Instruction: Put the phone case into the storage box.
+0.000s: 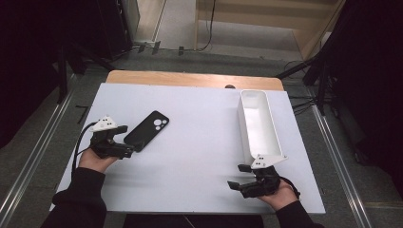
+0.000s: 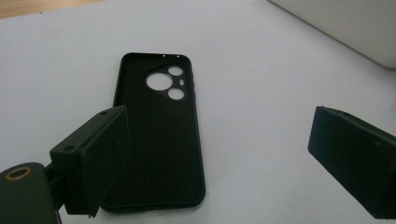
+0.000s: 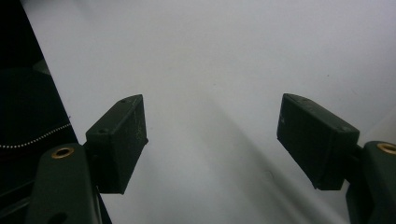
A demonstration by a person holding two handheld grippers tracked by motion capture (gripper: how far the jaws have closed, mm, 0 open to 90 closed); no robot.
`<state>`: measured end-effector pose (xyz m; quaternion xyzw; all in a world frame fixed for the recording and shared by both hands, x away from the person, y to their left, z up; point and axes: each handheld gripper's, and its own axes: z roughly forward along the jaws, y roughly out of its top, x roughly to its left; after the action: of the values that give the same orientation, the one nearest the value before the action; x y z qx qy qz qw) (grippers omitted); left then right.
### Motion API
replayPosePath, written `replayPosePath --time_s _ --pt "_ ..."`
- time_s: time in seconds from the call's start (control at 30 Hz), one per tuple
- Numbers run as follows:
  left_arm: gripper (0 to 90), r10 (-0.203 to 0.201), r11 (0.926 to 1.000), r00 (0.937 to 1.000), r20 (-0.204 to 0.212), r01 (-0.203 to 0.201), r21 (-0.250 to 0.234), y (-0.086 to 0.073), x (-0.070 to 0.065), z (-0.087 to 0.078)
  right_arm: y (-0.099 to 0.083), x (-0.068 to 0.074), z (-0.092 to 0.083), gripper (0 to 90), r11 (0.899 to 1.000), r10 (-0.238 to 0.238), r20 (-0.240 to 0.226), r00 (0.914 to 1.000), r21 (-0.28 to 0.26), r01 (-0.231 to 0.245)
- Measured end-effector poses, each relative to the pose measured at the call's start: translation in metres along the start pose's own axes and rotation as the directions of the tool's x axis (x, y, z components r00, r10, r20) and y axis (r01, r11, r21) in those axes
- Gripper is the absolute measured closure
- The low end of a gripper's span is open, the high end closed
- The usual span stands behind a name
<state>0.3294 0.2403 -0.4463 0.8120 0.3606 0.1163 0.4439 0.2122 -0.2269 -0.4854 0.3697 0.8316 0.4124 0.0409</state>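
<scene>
Your table [image 1: 199, 142] was the biggest thing in the high view, a white sheet over a wooden top whose far edge showed as a tan strip. On its right side stood the long white tray [image 1: 257, 124], running away from you, and from above its inside looked bare. The left gripper view caught just a corner of that tray [image 2: 345, 23] at its top right and could not see into it.

The black phone case [image 1: 147, 130] lay flat on the left half of the table, well apart from the tray, tilted with its camera cut-outs toward the far right. From above it read as a dark slab; the left gripper view showed the phone case [image 2: 159, 135] lying hollow side up, with its raised rim and three round holes.

Your left tool [image 1: 127, 141] sat at the near end of the case with its jaws spread wide. In the left gripper view the left tool [image 2: 219, 163] had one pad over the case's near left corner and the other well clear to the side, gripping nothing.

Your right tool [image 1: 238, 176] rested near the table's front edge, just below the tray's near end. In its own view the right tool [image 3: 212, 140] stood open over bare white table
</scene>
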Motion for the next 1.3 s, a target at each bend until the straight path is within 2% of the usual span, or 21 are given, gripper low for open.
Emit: replayPosePath --time_s 0.2,0.53,0.93,1.1,1.23,1.3 --pt "5.6 -0.001 0.9999 1.0000 0.005 0.001 -0.010 0.010 0.006 0.007 0.000 0.000 0.001 22.5 1.000 0.007 -0.005 1.0000 0.005 -0.007" --pt "5.7 0.023 0.9996 0.9996 -0.014 -0.023 -0.016 0.025 0.012 0.018 0.000 0.001 0.003 22.5 1.000 0.009 -0.008 0.9999 0.010 -0.009" --pt "5.7 0.041 0.9991 0.9987 -0.032 -0.041 -0.005 0.044 0.024 0.042 0.000 0.000 0.004 22.5 1.000 0.013 -0.015 0.9998 0.011 -0.013" --pt "5.7 0.039 0.9989 0.9988 -0.031 -0.040 -0.025 0.054 0.028 0.051 0.000 0.001 0.003 22.5 1.000 0.013 -0.012 0.9998 0.011 -0.013" --pt "5.7 0.024 0.9986 0.9992 -0.032 -0.026 -0.046 0.056 0.030 0.052 0.000 0.001 0.003 22.5 1.000 0.010 -0.012 0.9999 0.009 -0.010" --pt "5.7 0.037 0.9987 0.9986 -0.038 -0.039 -0.033 0.056 0.030 0.053 -0.001 0.001 0.003 22.4 1.000 0.011 -0.011 0.9999 0.007 -0.011"
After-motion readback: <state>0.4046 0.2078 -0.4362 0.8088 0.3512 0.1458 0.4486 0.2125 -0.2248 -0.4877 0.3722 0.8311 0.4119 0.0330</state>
